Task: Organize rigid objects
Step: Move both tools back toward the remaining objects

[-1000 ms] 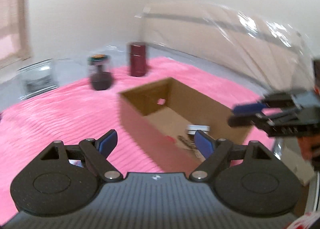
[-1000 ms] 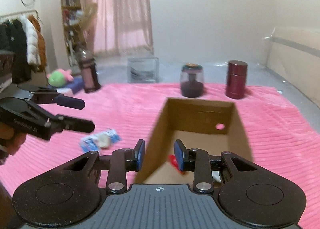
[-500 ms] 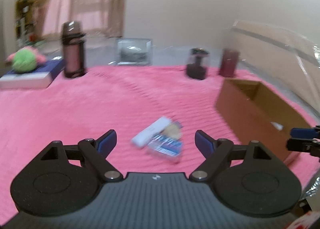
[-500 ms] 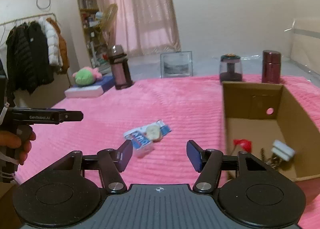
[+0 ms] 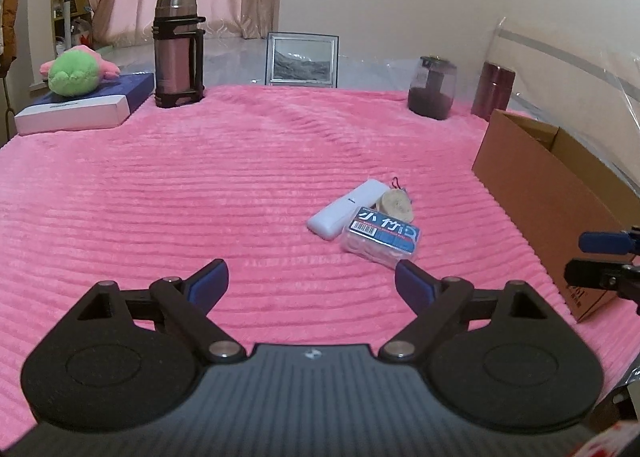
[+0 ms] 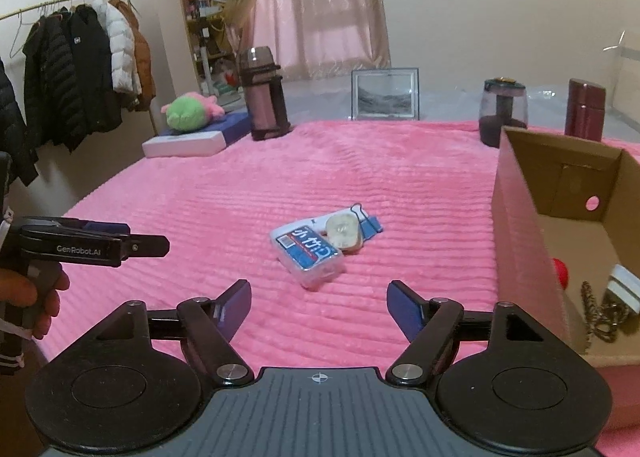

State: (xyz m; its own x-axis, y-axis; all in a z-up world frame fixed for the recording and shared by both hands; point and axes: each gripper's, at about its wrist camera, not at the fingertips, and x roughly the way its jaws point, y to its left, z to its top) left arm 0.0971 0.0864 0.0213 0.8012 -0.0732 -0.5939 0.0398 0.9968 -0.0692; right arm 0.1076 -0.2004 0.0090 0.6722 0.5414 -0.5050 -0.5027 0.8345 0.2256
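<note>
A small pile lies on the pink blanket (image 5: 200,193): a clear plastic box with a blue label (image 5: 382,238), a white oblong case (image 5: 347,209) and a round wooden disc (image 5: 396,204). In the right wrist view the box (image 6: 308,252), the disc (image 6: 343,235) and a blue binder clip (image 6: 370,223) show. My left gripper (image 5: 312,285) is open and empty, just short of the pile. My right gripper (image 6: 318,305) is open and empty, also short of it. An open cardboard box (image 6: 520,241) at the right holds a red item (image 6: 560,271), a chain (image 6: 596,317) and a white piece (image 6: 624,289).
At the back stand a steel thermos (image 5: 176,53), a picture frame (image 5: 302,59), a dark glass jar (image 5: 432,87) and a maroon canister (image 5: 492,91). A green plush (image 5: 76,73) lies on a flat box at the back left. Coats hang at the left (image 6: 72,69).
Both grippers swung left, away from the cardboard box, and now face the pile on the blanket. My right gripper's jaws opened wide. The white piece now lies in the box.
</note>
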